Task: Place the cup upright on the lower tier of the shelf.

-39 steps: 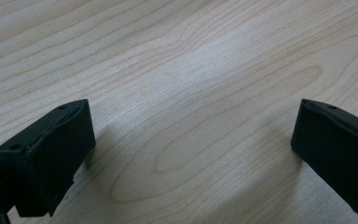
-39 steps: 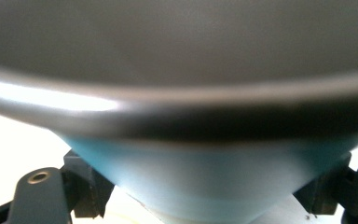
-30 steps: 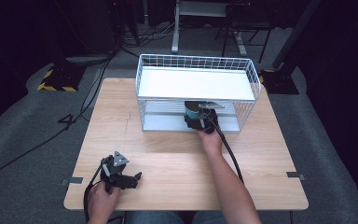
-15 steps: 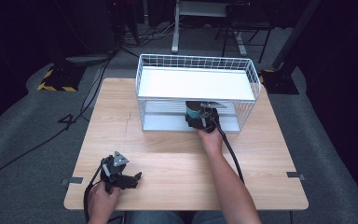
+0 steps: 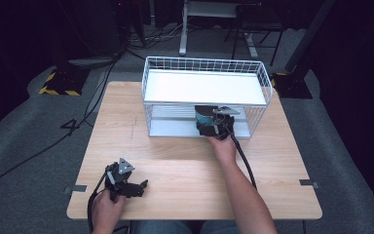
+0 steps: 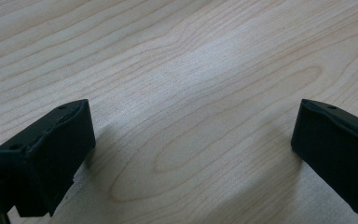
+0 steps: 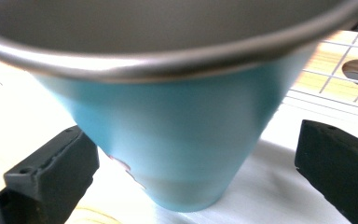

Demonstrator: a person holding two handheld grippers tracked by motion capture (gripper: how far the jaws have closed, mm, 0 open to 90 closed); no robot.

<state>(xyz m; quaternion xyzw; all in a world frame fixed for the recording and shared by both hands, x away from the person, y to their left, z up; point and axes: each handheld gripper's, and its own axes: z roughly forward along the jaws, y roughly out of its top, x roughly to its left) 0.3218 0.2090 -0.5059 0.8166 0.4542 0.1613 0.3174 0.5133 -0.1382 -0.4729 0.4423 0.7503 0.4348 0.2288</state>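
Observation:
A blue cup (image 7: 177, 135) with a grey rim (image 5: 205, 113) stands on the lower shelf of the white wire rack (image 5: 204, 88) at the back of the wooden table. My right gripper (image 5: 213, 127) reaches into that shelf; in the right gripper view (image 7: 196, 168) its jaws stand wide apart on either side of the cup without touching it. My left gripper (image 5: 132, 187) rests low over the table's front left, held by a hand. Seen in the left gripper view (image 6: 193, 158), it is open with bare wood between the jaws.
The rack has a white top shelf (image 5: 202, 87) and wire sides (image 5: 263, 105). The wooden table (image 5: 175, 161) spreads between the rack and the front edge. Cables (image 5: 243, 161) trail from both grippers. Dark floor, stands and cables lie beyond the table.

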